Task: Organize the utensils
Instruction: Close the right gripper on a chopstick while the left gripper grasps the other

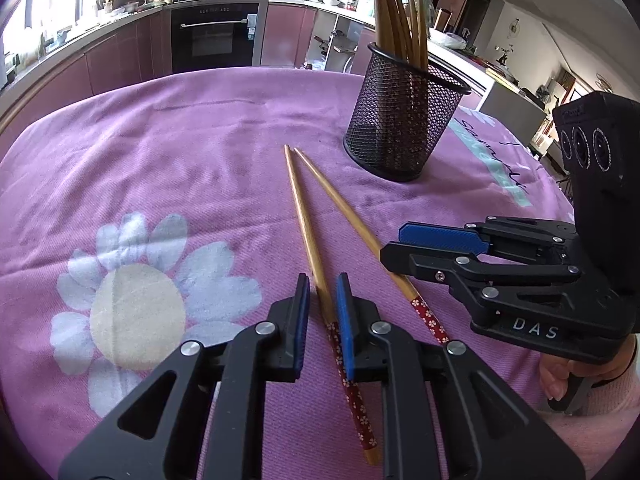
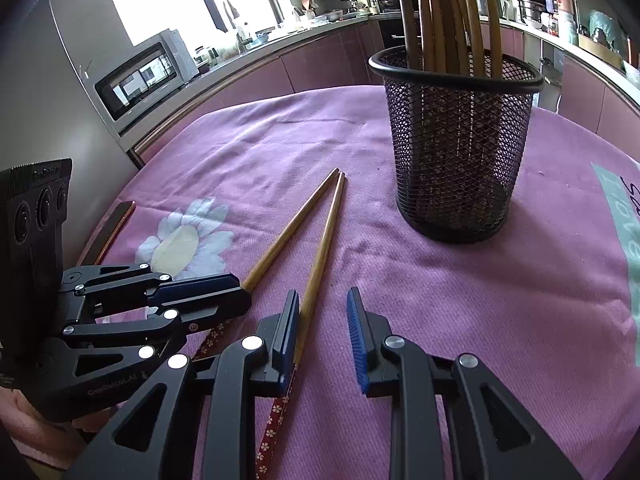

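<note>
Two wooden chopsticks with red flowered ends lie on the pink cloth, tips close together toward a black mesh cup [image 1: 402, 120] [image 2: 456, 148] that holds several chopsticks upright. My left gripper [image 1: 322, 302] is open, its jaws on either side of the left chopstick [image 1: 306, 232] [image 2: 288, 236] just above it. My right gripper [image 2: 324, 320] is open low over the cloth, the right chopstick [image 1: 352, 220] [image 2: 320, 256] beside its left finger. The right gripper also shows in the left wrist view [image 1: 394, 246], and the left gripper in the right wrist view [image 2: 240, 294].
The table carries a pink cloth [image 1: 160, 168] with a white flower print [image 1: 136, 312]. A flat dark object [image 2: 116, 224] lies at the table's left edge. Kitchen counters, an oven and a microwave stand behind.
</note>
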Tool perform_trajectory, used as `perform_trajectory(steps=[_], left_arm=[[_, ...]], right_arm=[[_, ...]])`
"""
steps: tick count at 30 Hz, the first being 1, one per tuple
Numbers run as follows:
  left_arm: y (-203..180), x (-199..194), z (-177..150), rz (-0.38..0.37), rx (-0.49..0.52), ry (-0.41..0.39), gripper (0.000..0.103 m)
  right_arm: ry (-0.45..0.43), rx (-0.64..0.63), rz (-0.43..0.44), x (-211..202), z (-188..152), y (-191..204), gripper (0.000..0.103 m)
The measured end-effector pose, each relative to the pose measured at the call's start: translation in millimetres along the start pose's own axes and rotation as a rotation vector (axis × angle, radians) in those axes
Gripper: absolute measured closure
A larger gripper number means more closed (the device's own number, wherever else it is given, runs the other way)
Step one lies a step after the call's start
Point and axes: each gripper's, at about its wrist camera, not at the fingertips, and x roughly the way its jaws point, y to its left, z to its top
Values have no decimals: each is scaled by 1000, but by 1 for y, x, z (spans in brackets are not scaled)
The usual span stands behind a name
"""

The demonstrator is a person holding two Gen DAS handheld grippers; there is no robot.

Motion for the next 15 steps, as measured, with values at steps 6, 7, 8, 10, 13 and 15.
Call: perform_trajectory(steps=[6,7,8,10,13,15], left_arm=[[6,1,6,18,-1,-3,85],[6,2,7,22,4,-3,85],[6,3,8,24,10,0,85],[6,6,11,28,16,4,85],[6,9,14,29,24,9,85],[5,11,16,30,28,10,85]], right_arm=[[2,-6,-12,3,4,2,80],[3,-9,-14,4,5,2,80],[3,-9,-16,5,6,2,80],[2,-14,-23,6,8,3,80],[3,-33,-40,9,9,6,80],[4,-43,-47,9,10,7,80]])
